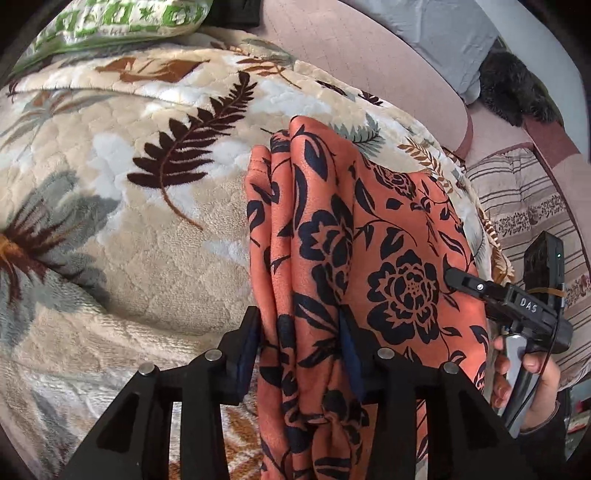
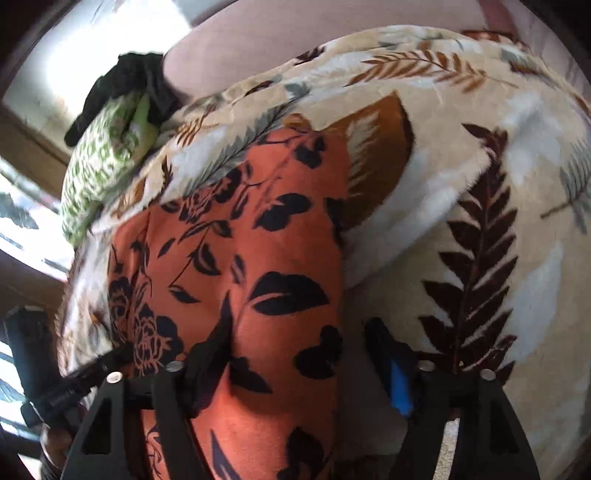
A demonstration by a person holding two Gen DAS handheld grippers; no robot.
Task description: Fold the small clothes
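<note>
Mid-fold. An orange garment [image 1: 369,258] with a navy floral print, smooth and bunched into lengthwise pleats, lies lower centre on a plush quilted leaf-pattern blanket [image 1: 129,221]. The left gripper [image 1: 299,339] pinches its gathered folds. The right gripper [image 2: 295,369] stands wide, cloth between the jaws but its right pad [image 2: 399,384] clear. Next: probably seat both grips, then carry the edge over.

Orange garment [image 1: 369,240], navy floral print; beige blanket [image 1: 147,221], brown-grey fern leaves; green-white pillow [image 1: 122,22].
</note>
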